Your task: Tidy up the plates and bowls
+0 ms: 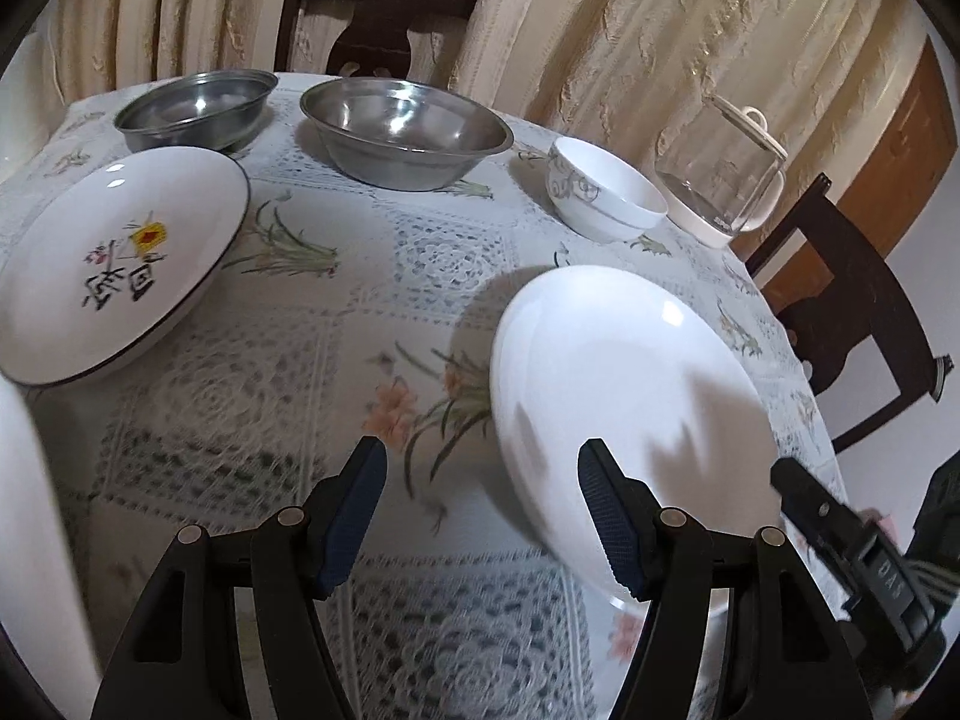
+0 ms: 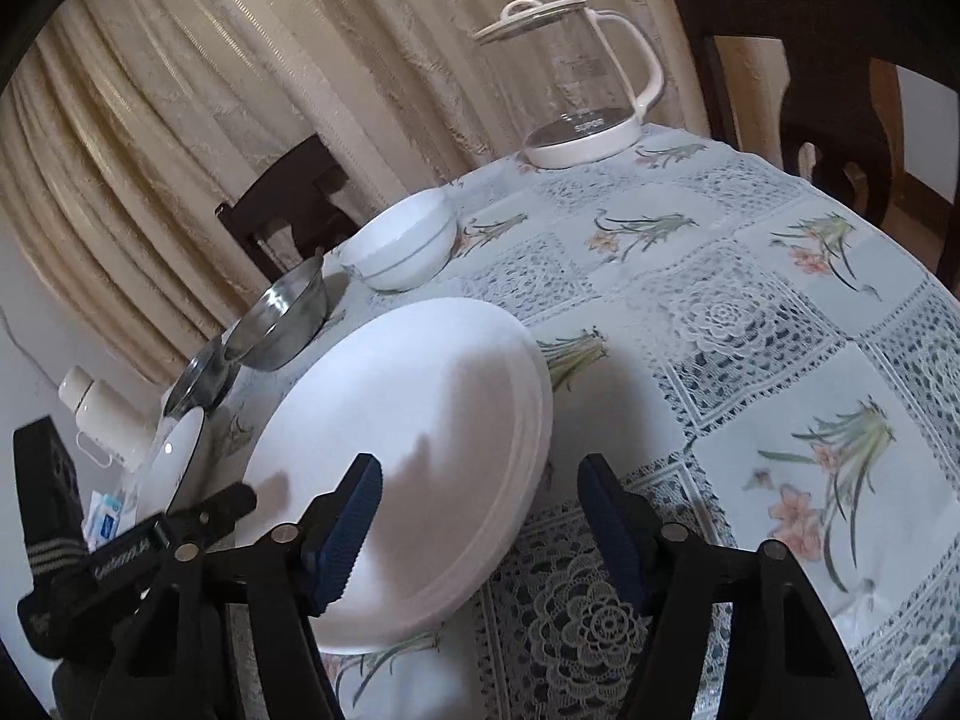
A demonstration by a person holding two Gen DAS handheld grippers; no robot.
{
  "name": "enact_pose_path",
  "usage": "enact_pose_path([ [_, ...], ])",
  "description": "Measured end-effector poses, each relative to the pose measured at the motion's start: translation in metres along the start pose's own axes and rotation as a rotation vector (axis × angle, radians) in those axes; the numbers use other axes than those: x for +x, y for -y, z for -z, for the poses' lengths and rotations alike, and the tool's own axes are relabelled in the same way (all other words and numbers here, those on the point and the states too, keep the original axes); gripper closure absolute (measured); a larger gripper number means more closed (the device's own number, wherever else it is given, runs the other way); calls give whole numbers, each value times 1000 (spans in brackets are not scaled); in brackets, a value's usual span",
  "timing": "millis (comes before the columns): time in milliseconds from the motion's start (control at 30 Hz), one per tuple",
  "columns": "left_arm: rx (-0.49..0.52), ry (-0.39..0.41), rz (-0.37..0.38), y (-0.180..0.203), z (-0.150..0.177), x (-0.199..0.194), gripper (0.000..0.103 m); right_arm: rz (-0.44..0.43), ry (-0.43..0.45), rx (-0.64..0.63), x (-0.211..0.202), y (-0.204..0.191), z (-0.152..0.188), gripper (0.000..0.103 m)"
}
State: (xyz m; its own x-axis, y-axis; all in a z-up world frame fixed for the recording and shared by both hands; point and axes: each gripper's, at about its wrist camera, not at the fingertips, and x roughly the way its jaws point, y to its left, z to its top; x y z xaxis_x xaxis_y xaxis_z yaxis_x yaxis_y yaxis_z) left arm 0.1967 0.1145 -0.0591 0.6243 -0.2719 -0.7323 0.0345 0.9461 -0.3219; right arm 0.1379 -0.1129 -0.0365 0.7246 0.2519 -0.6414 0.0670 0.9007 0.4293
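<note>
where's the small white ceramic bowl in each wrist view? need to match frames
Left wrist: small white bowl sits upper right, between the large steel bowl and the glass kettle.
Right wrist: the same bowl sits upper centre-left, just right of the large steel bowl.
Shared landmark: the plain white plate lies in front of the bowl in both views.

two plates (image 1: 624, 384), three bowls (image 1: 405, 129), one kettle (image 1: 717, 174)

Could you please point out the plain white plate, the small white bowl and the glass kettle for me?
plain white plate (image 1: 624, 360): left wrist view, on its bare centre.
small white bowl (image 2: 399, 246): right wrist view, on the inner wall.
glass kettle (image 2: 576, 72): right wrist view, on the clear body.
</note>
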Motion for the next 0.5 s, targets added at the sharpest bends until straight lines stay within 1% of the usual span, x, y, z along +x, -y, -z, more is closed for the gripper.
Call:
enact_pose_path([
  [100,-8,-8,17,-1,-5,8,43,-5,-18,-20,4,-2,-4,45],
  [167,-17,-25,38,-1,-7,16,50,4,-27,-29,7,-2,-6,48],
  [300,-7,-26,64,3,-10,23,57,2,-58,-20,18,3,-9,58],
  [367,-2,-29,94,5,-12,27,63,-6,-77,-5,24,6,-10,61],
  [433,-3,-36,117,6,-14,32,66,-15,-89,0,27,7,-10,62],
  [500,-3,-32,129,6,-15,35,67,-14,-91,-4,28,6,-11,62],
])
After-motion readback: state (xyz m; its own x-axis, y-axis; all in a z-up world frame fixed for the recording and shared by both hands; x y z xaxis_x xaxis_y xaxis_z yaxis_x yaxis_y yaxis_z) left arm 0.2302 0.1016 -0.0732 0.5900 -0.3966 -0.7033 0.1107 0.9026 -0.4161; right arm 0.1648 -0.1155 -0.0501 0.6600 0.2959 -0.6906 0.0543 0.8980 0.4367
